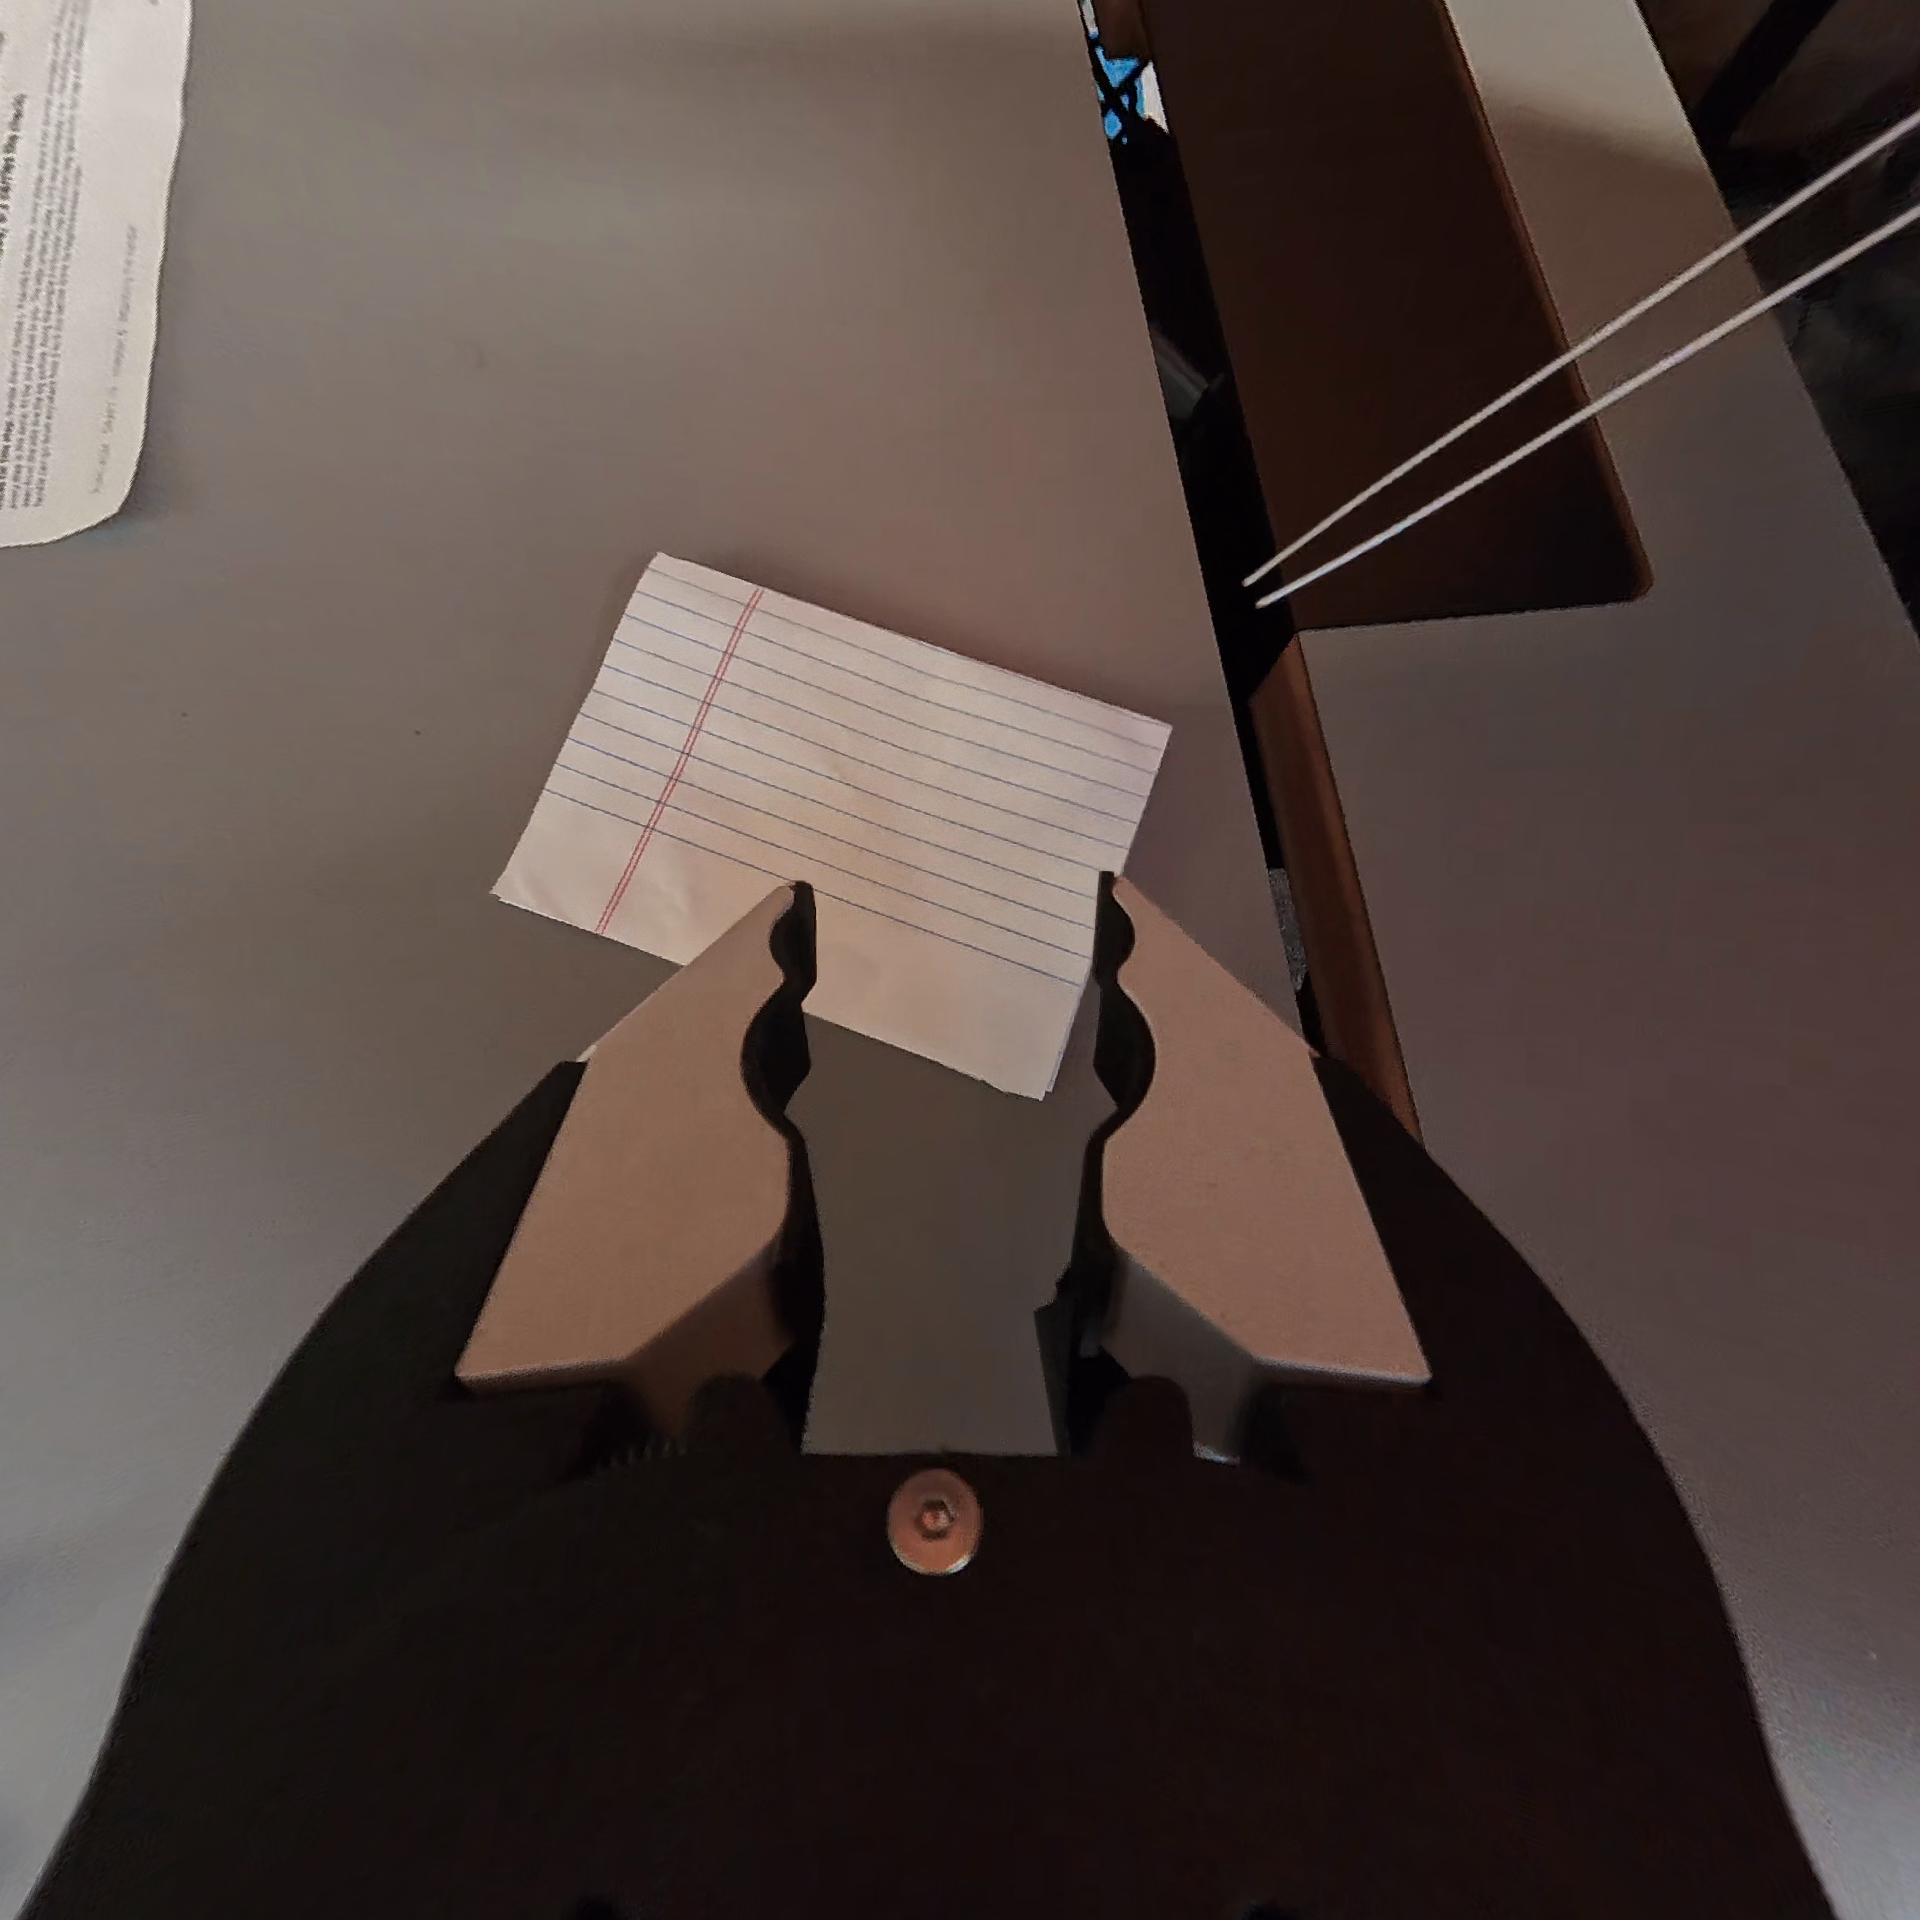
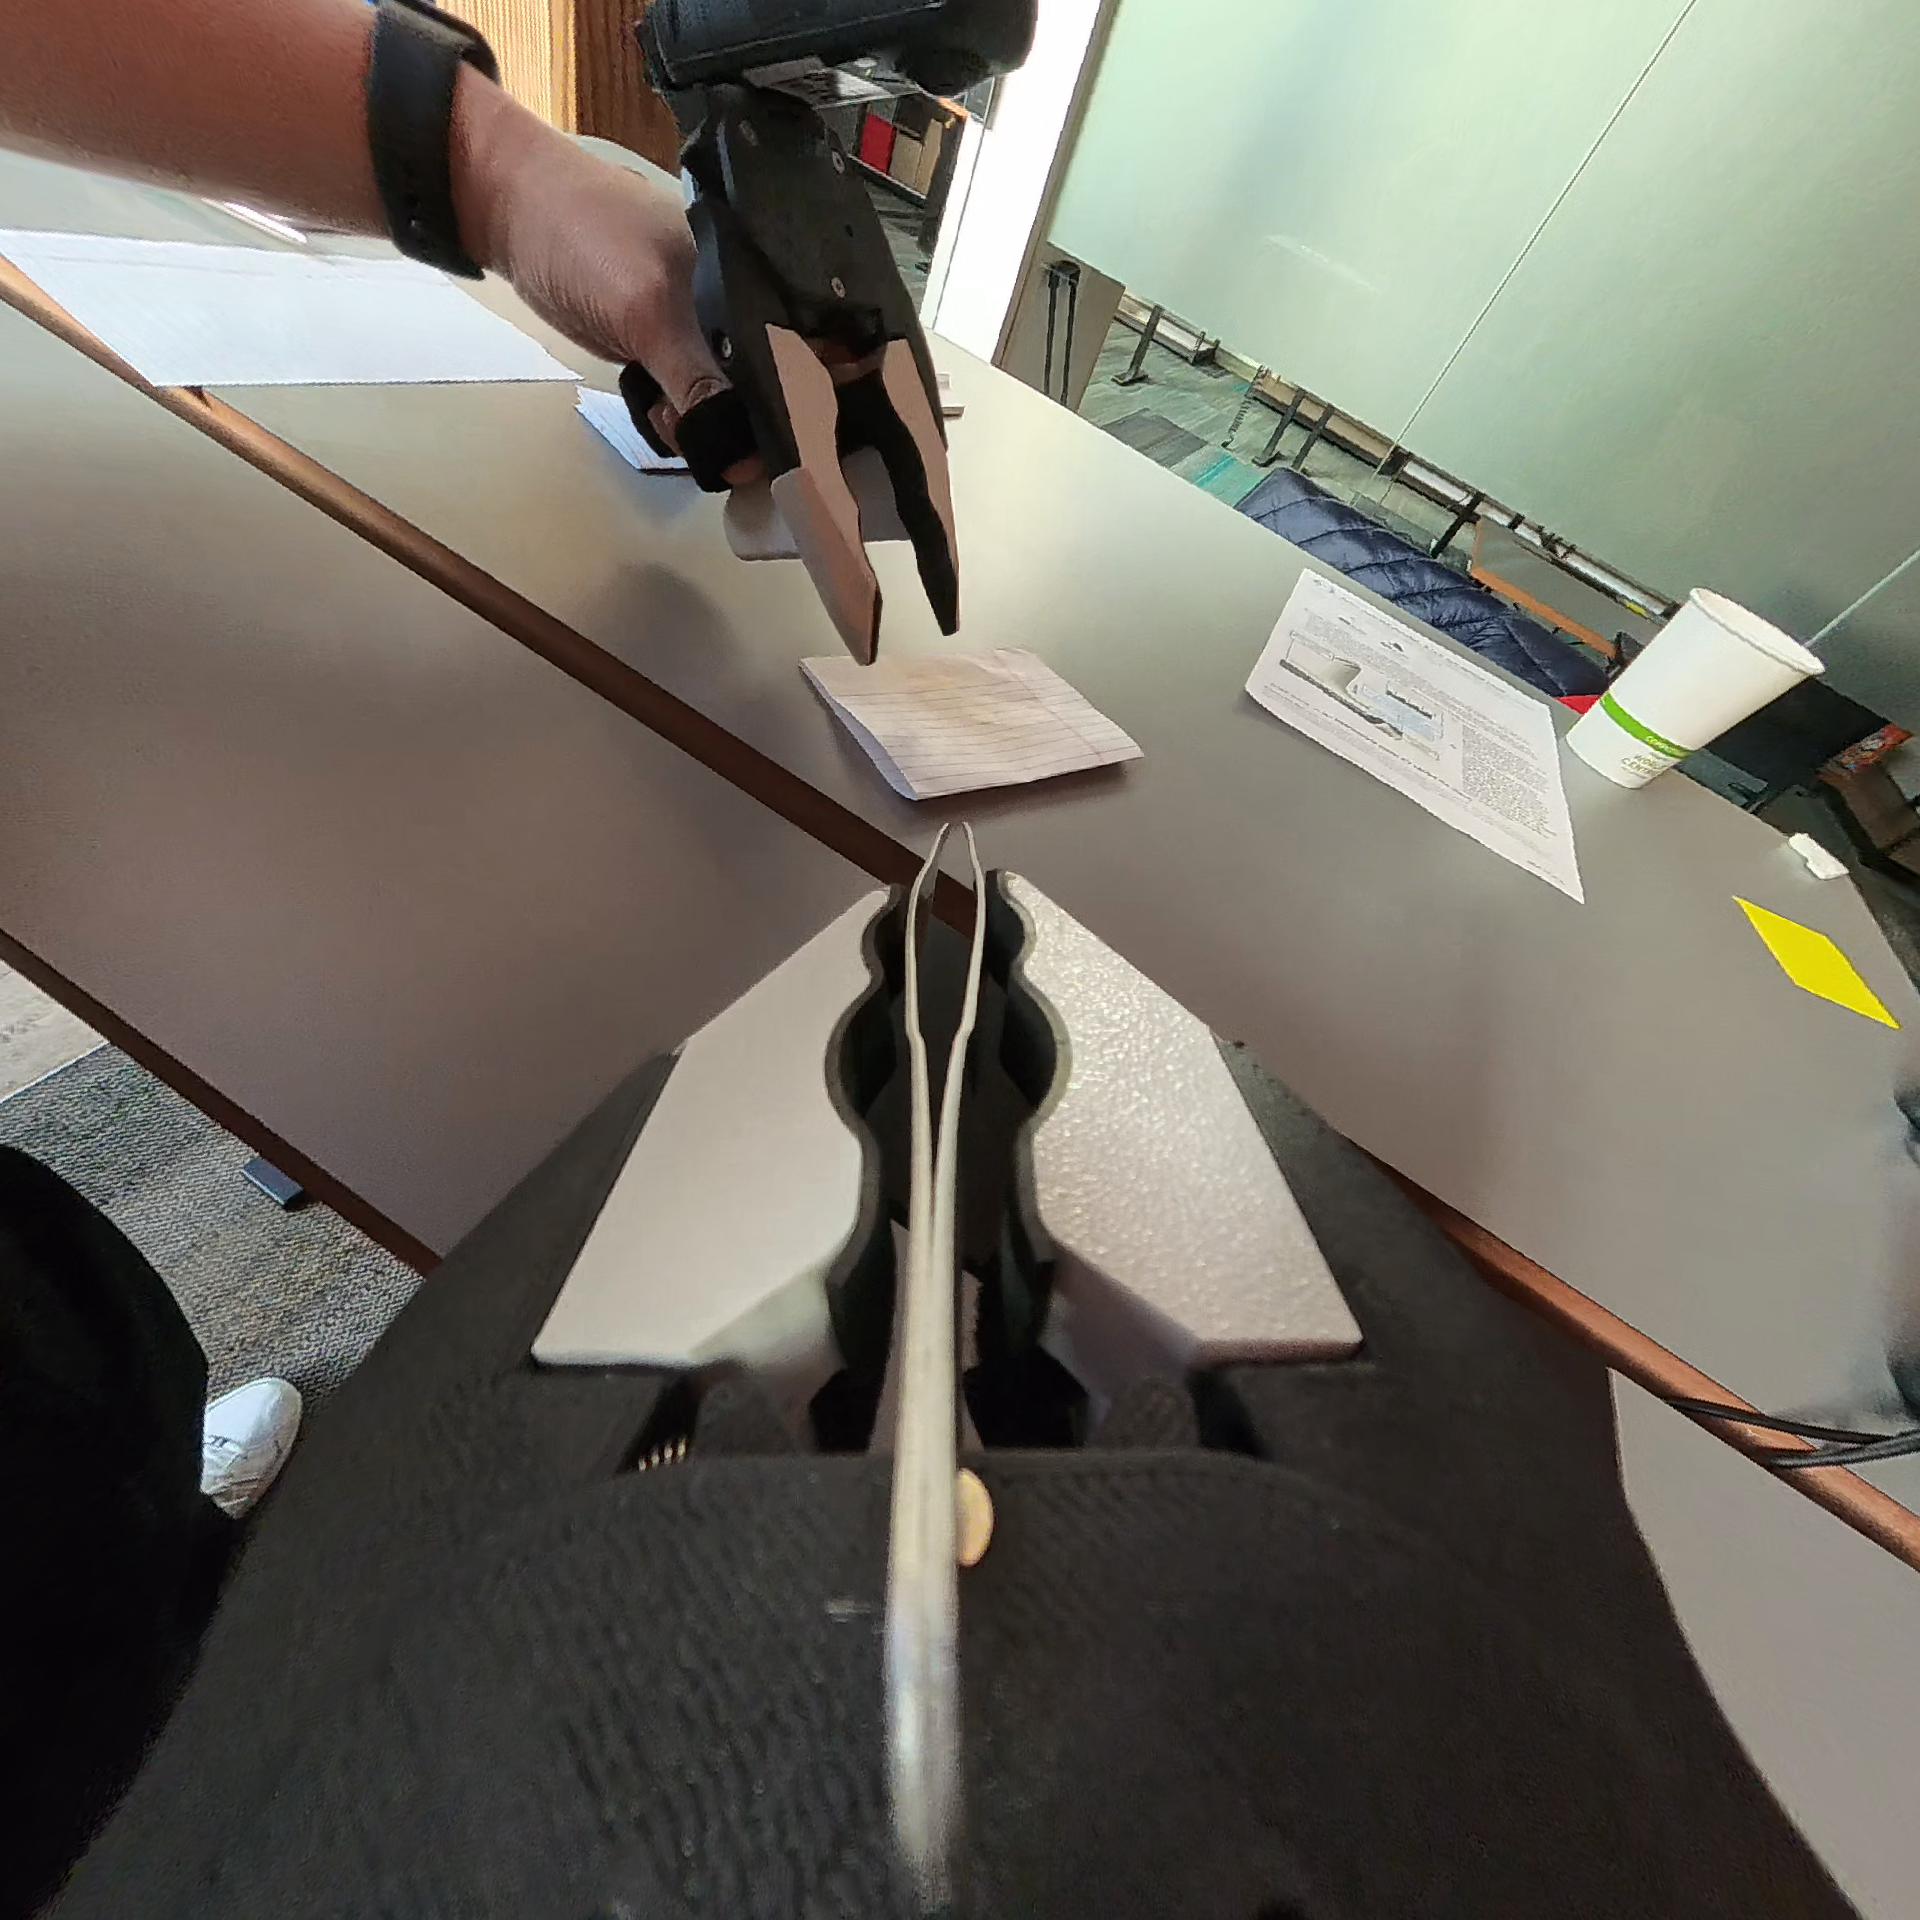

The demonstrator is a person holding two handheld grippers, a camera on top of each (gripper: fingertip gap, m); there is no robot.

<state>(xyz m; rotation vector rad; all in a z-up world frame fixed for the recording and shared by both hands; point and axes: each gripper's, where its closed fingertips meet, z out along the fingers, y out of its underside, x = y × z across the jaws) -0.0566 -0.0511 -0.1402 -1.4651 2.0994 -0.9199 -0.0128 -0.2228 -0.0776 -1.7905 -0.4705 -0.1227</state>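
A folded sheet of lined paper [image 1: 831, 800] lies flat on the grey table [image 1: 623, 312]. My left gripper [image 1: 956, 894] is open and empty, its tips just above the paper's near edge. It also shows in the right wrist view [image 2: 909, 639], held by a hand above the same paper [image 2: 971, 717]. My right gripper [image 2: 940, 894] is shut on metal tweezers [image 2: 935, 1195], whose two tips point toward the paper from a short way off. The tweezers' tips also show in the left wrist view [image 1: 1558, 384], at the right over the gap between two tables.
A printed sheet [image 2: 1423, 727], a white paper cup [image 2: 1683, 696] and a yellow sticky note [image 2: 1813, 961] lie to the right on the table. More paper [image 2: 260, 301] lies at the far left. A second table [image 2: 312, 779] abuts with a brown edge. The printed sheet [image 1: 73, 260] shows top left. The grippers' ends are close to 20 centimeters from one another.
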